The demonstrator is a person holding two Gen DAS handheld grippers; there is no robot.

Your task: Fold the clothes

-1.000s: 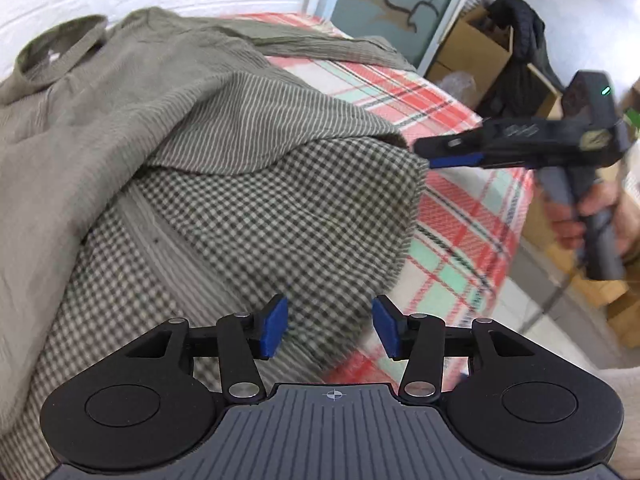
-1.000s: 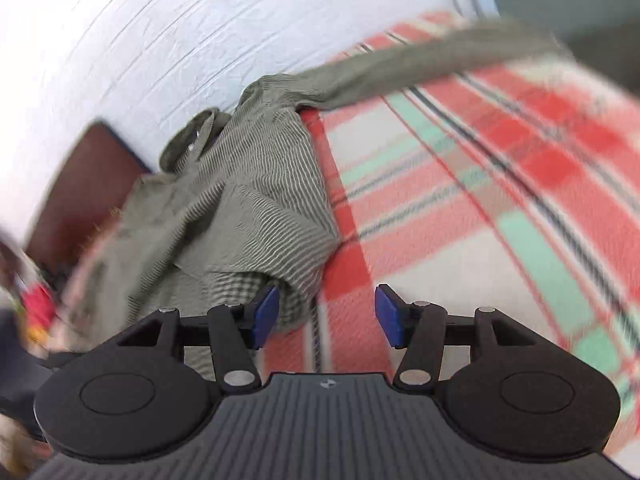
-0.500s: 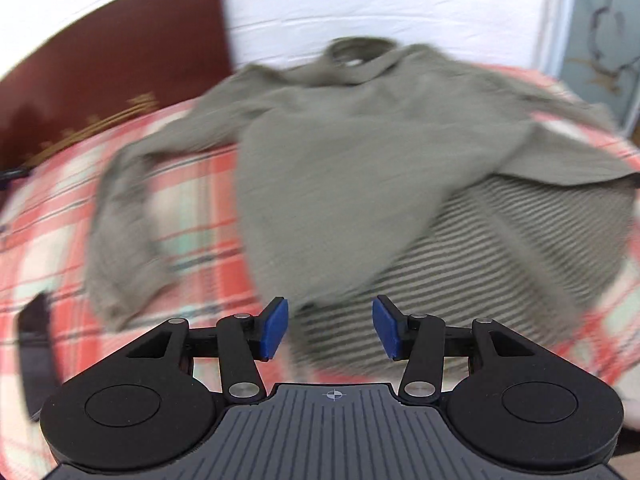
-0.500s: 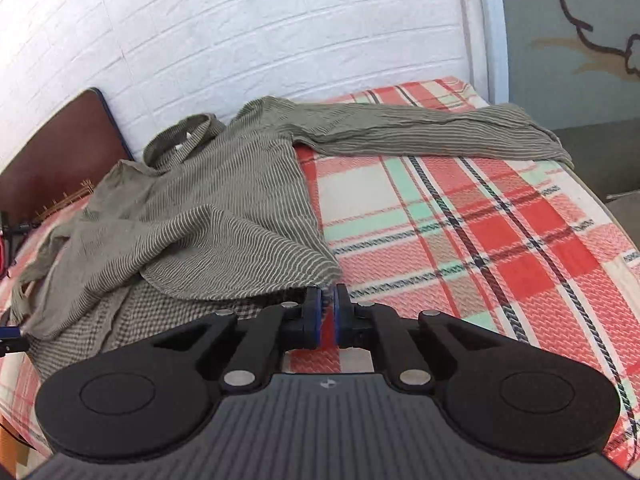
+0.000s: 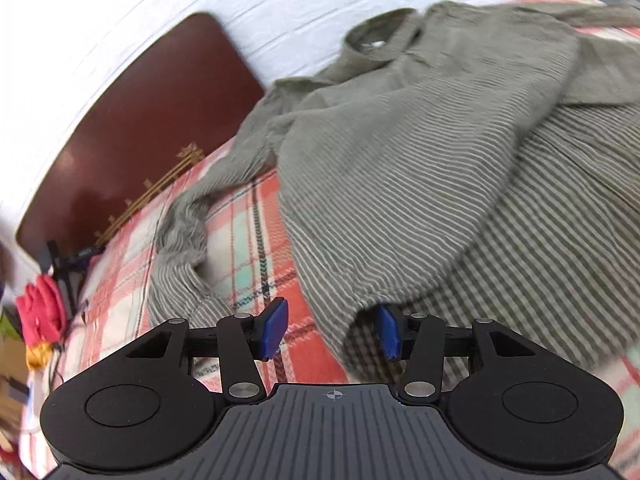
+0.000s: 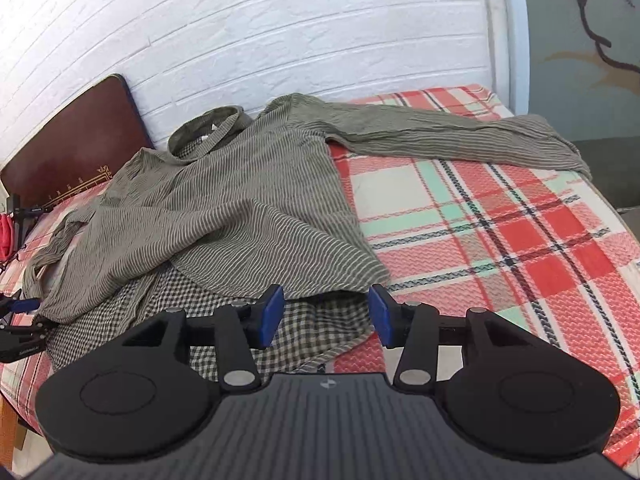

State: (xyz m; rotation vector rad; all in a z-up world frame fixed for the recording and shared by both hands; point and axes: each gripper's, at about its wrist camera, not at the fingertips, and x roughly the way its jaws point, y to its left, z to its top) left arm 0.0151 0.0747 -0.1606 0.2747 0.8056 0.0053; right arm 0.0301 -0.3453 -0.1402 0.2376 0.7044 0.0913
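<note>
No word, number or brand can be read in either view. The left gripper [image 6: 16, 350], seen at the left edge of the right wrist view, carries a small pale line of lettering on its black body, too small and blurred to make out. The dark headboard [image 5: 132, 128] bears gold ornament, which is decoration and not writing. The shirt [image 6: 240, 216] has a white tag inside the collar, with nothing legible on it.
</note>
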